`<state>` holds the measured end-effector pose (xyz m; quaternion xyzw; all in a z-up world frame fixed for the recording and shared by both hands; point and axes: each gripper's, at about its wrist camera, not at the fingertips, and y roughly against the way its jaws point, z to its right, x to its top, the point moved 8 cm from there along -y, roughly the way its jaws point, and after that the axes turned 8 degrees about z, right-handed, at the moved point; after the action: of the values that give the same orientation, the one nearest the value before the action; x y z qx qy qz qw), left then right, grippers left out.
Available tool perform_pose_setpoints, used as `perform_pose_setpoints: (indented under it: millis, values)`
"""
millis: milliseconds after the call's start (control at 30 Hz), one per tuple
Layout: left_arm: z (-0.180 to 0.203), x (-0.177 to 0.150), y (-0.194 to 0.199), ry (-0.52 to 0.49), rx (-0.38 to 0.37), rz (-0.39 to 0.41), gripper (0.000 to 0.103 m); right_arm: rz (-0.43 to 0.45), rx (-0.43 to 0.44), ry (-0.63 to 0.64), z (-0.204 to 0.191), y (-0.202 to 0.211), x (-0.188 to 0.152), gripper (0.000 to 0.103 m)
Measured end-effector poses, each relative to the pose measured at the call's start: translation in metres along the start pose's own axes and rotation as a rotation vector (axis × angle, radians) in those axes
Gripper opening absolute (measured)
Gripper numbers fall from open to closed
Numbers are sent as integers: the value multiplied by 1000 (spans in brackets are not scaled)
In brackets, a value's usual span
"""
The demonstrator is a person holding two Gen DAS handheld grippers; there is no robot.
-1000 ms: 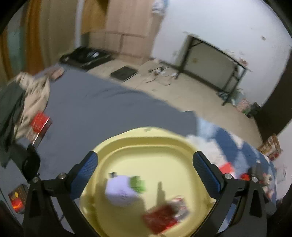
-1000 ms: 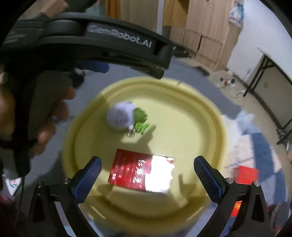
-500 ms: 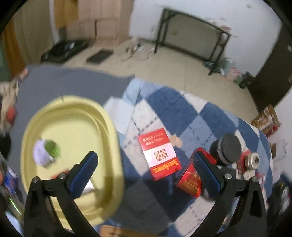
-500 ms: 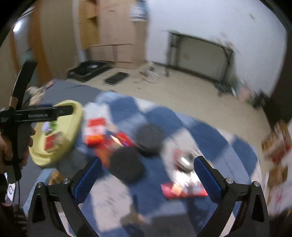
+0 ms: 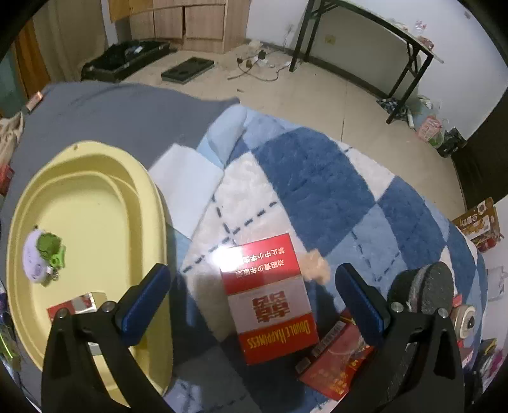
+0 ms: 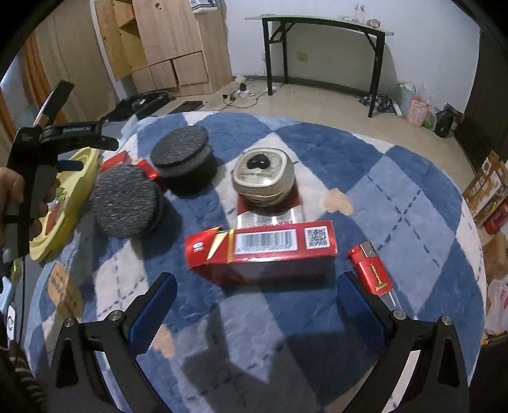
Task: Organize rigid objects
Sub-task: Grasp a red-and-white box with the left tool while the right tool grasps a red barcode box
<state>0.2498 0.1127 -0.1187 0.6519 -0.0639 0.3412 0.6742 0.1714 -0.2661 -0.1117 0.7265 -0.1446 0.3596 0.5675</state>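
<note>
My left gripper (image 5: 254, 298) is open and empty, its jaws on either side of a red-and-white Double Happiness box (image 5: 270, 298) lying on the blue checked rug. A yellow tray (image 5: 95, 178) at left holds a white-and-green toy (image 5: 41, 257) and a small red box (image 5: 71, 306). My right gripper (image 6: 257, 305) is open and empty, just in front of a red box with a barcode (image 6: 263, 246). Beyond it stand a beige tin (image 6: 262, 174) and two black round pads (image 6: 127, 200). A red lighter (image 6: 370, 268) lies at right.
Another red box (image 5: 336, 362) and a black pad (image 5: 422, 292) lie by the left gripper's right finger. The left gripper and hand show in the right wrist view (image 6: 41, 149) over the tray (image 6: 63, 203). A black table (image 6: 317, 25) and wooden cabinets (image 6: 177, 41) stand beyond the rug.
Both grippers have swung away from the yellow tray to the rug. The left one now frames the Double Happiness box; the right one has come down close to the barcode box.
</note>
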Motion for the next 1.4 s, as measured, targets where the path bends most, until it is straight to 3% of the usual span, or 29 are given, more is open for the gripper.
perform_pose_setpoints:
  millis: [200, 333, 533, 633, 700, 767, 1033, 1167, 1267, 1400]
  values:
    - [5, -8, -15, 4, -22, -38, 103, -14, 23, -18, -1, -23, -3, 103]
    - [6, -15, -28, 3, -14, -71, 103, -23, -11, -12, 4, -36, -3, 103]
    - [13, -19, -29, -27, -13, -57, 100, -57, -37, -39, 16, -56, -5, 103]
    - [11, -20, -26, -31, -6, -47, 87, -48, -46, 17, 11, -59, -4, 101]
    - [9, -20, -24, -43, -3, -36, 63, -45, -42, 8, 12, -58, -5, 97]
    - [6, -19, -21, -41, -7, -33, 61, -41, -35, 0, 16, -55, -5, 88]
    - [-4, -8, 4, 6, -59, -15, 59, -27, -16, -52, 29, -31, -6, 86]
    - [-11, 10, 36, -18, -86, 37, 59, 42, -35, -24, 28, 1, 5, 86]
    - [-35, 30, 63, -19, -92, 82, 59, 106, -40, 30, 10, 26, 22, 86]
    - [-83, 55, 91, -27, -70, 116, 59, 179, 45, 143, -59, 44, 56, 86]
